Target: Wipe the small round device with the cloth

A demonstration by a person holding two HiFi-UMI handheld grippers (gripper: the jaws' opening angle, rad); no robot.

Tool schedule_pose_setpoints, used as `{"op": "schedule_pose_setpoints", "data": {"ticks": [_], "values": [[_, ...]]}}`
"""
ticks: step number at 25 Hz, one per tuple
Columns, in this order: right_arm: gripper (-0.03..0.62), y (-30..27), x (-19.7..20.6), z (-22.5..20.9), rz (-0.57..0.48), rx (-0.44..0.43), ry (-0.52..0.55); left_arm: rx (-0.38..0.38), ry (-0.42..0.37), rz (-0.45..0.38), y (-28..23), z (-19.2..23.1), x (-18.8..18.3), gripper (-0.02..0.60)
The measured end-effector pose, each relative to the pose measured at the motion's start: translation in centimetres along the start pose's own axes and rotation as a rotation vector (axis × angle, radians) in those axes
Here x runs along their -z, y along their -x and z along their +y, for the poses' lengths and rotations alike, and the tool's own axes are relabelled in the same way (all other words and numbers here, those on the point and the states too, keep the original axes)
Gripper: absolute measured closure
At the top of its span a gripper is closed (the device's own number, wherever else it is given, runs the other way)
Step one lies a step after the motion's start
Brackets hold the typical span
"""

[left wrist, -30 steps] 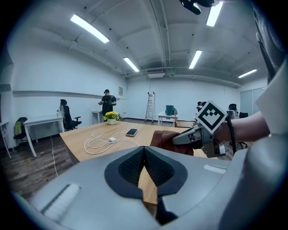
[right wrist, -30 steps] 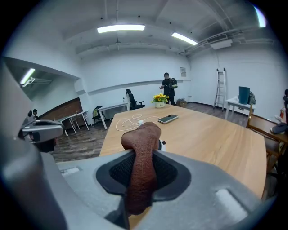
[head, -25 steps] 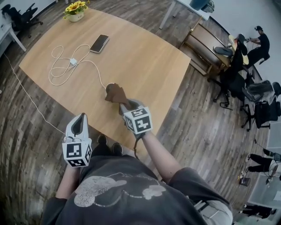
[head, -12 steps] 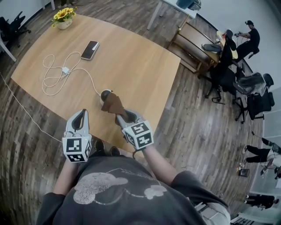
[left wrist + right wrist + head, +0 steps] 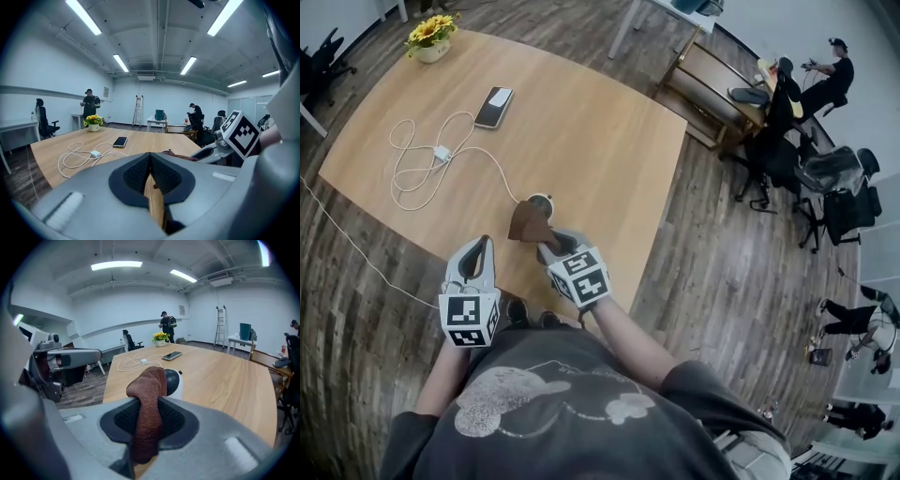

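Note:
The small round device [image 5: 540, 201] is white with a dark face and sits near the wooden table's [image 5: 581, 122] front edge; in the right gripper view the device [image 5: 176, 381] shows just behind the cloth. My right gripper [image 5: 547, 243] is shut on a brown cloth [image 5: 528, 223], and the cloth [image 5: 147, 413] hangs up between its jaws and drapes against the device's near side. My left gripper [image 5: 475, 262] hovers at the table's front edge, left of the device, jaws shut with nothing between them [image 5: 150, 174].
A white cable [image 5: 427, 159] with an adapter loops across the table to the device. A phone [image 5: 494, 106] lies farther back, a yellow flower pot [image 5: 430, 39] at the far corner. People, office chairs and desks [image 5: 787, 103] stand at the right.
The right gripper with the cloth has drawn back toward the table's front edge, so the device's top now shows beyond the cloth. The left gripper has barely moved.

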State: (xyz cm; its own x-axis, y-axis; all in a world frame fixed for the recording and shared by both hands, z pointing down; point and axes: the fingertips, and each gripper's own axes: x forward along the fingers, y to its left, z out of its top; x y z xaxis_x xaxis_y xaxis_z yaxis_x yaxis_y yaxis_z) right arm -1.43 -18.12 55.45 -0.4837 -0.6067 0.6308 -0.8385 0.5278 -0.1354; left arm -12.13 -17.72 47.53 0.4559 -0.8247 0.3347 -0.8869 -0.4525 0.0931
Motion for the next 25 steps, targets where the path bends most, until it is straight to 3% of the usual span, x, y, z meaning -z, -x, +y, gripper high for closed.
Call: {"op": "schedule_pose_setpoints", "data": {"ticks": [8, 12, 19, 25], "values": [[0.513, -2.6, 2.4, -0.3, 0.086, 0.061, -0.070, 0.073, 0.012, 0.045, -0.8, 0.9, 1.8, 0.563], [0.513, -4.0, 3.6, -0.3, 0.152, 0.068, -0.096, 0.074, 0.019, 0.059, -1.4, 1.6, 2.3, 0.563], [0.513, -4.9, 5.6, 0.0, 0.255, -0.003, -0.077, 0.039, 0.051, 0.057, -1.4, 0.9, 1.8, 0.563], [0.513, -4.1, 6.0, 0.2, 0.249, -0.061, -0.057, 0.011, 0.059, 0.071, -1.5, -0.2, 2.2, 0.563]]}}
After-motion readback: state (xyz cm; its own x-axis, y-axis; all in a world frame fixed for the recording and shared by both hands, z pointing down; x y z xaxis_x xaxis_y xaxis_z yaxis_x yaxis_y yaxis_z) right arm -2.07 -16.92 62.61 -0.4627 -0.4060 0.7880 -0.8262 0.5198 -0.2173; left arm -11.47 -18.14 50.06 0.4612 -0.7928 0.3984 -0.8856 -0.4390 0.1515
